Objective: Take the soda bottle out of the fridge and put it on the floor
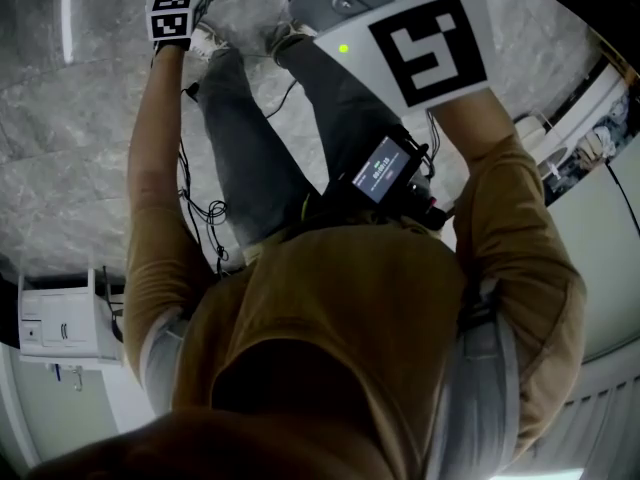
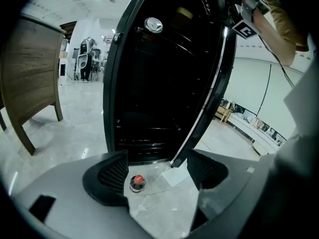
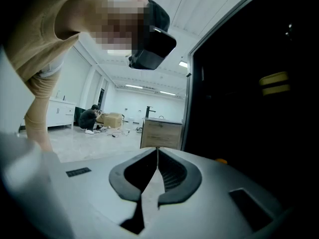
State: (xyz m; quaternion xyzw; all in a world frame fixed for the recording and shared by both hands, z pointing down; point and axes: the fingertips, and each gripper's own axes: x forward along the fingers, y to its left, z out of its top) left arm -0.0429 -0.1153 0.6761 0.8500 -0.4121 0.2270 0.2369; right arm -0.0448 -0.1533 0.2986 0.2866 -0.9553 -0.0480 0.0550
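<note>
We see our left gripper (image 2: 157, 176) with its jaws apart, gripping nothing. Between them the bottle (image 2: 137, 182), red cap up, stands on the floor (image 2: 164, 210) before the dark fridge (image 2: 159, 83), its door (image 2: 217, 83) open.

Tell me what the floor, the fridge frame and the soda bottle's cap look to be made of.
Floor: polished stone or marble-look tile, pale grey veining, glossy reflections.
Fridge frame: black, glossy, probably painted metal or plastic; a light streak runs along it.
Soda bottle: red cap, likely plastic; too small to confirm.
</note>
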